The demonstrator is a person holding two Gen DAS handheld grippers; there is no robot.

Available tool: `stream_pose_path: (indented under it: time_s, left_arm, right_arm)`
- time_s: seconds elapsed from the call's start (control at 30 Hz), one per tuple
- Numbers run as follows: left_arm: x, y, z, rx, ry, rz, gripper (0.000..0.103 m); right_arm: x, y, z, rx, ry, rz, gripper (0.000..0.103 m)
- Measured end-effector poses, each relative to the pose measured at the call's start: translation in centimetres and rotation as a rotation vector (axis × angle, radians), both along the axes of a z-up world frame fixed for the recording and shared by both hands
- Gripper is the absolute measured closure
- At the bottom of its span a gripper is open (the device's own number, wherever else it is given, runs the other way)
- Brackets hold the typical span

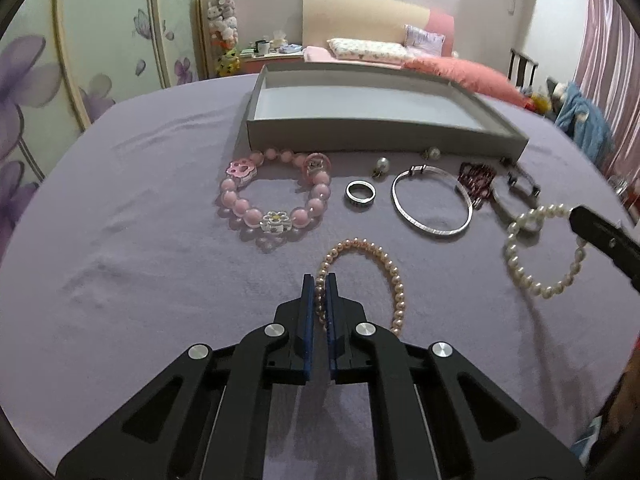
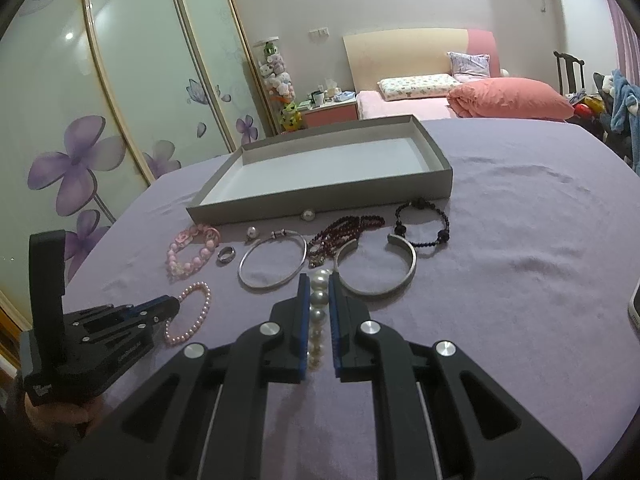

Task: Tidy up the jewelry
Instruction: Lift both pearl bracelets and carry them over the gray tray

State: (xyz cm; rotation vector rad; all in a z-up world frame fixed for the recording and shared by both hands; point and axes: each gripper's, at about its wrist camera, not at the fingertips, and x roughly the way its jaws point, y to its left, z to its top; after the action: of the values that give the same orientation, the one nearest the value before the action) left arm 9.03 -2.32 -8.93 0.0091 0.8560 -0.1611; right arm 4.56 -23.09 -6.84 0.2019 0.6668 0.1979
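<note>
The small pink pearl bracelet [image 1: 362, 276] lies on the purple cloth [image 1: 140, 240], its strand pinched by the left gripper [image 1: 320, 284]. The right gripper [image 2: 319, 288] clamps the white pearl bracelet [image 2: 319, 304]. Both likely head for the empty grey tray [image 2: 320, 196].

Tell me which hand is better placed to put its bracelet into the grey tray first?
Probably the left. Both tongs grip a bracelet: left the pink pearl bracelet, right the white pearl bracelet. The grey tray lies straighter ahead of the left.
</note>
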Motion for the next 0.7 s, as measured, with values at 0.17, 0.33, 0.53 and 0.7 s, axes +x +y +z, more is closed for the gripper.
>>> stream_pose_path:
  time_s: [0.17,0.33,0.53,0.7]
  left_arm:
    - [-0.8,0.2,1.4,-0.045,-0.066,-0.020,0.097]
    - [-1.3,0.3,2.3,-0.080,-0.115,-0.033,0.097]
    - [-2.0,0.0,3.7,-0.089,-0.196,-0.033,0.097]
    - [-2.5,-0.4,4.6,-0.075,-0.252,-0.026,0.097]
  right_arm:
    - [-0.2,0.1,0.6,0.018,-0.032,0.008,0.093]
    - [-0.4,0.2,1.2,0.035,-0.069,0.020,0.093]
    - [-0.4,0.6,2.0,0.050,-0.108,0.027,0.093]
    - [-0.4,1.1,2.6,0.052,-0.133,0.037,0.093]
